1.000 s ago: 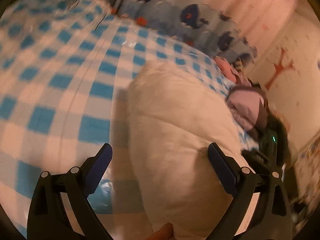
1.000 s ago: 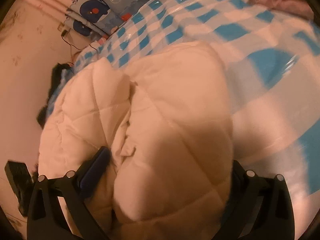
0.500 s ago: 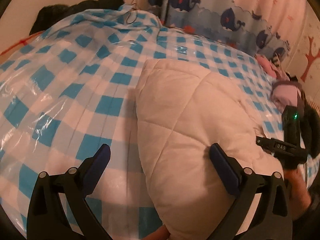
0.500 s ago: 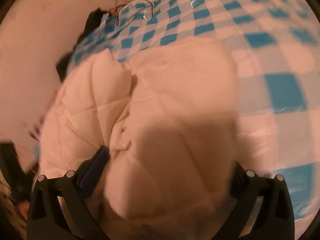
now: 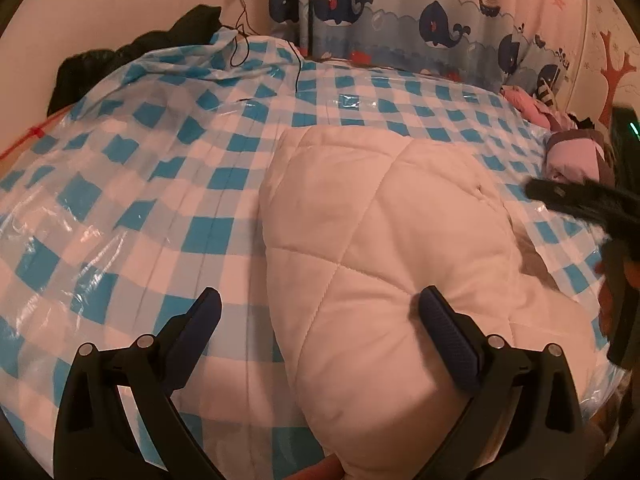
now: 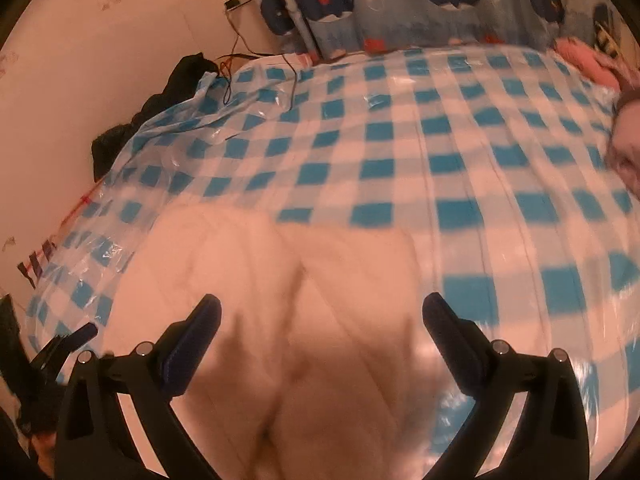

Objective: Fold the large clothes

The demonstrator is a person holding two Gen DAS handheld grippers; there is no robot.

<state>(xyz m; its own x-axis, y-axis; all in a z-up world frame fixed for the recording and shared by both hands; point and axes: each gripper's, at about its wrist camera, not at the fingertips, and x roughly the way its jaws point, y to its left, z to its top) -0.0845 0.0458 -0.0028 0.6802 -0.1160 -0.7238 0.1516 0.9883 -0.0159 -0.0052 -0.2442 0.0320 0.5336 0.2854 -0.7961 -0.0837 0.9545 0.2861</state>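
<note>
Right now both of my grippers stand spread wide and hold nothing. My left gripper hovers low over the near end of the white quilted garment, which lies folded into a thick bundle on the blue-and-white checked plastic sheet covering the bed; its right-side finger sits over the padded fabric, while the left-side one is over bare sheet just beside the bundle's edge. My right gripper looks down on the same garment from the other side, blurred, with the cloth filling the gap between its fingers; whether either finger touches the fabric I cannot tell. At the far side hangs a whale-print curtain, dark clothing is heaped in the corner by the wall, and a pinkish pile of clothes lies at the bed's right edge.
</note>
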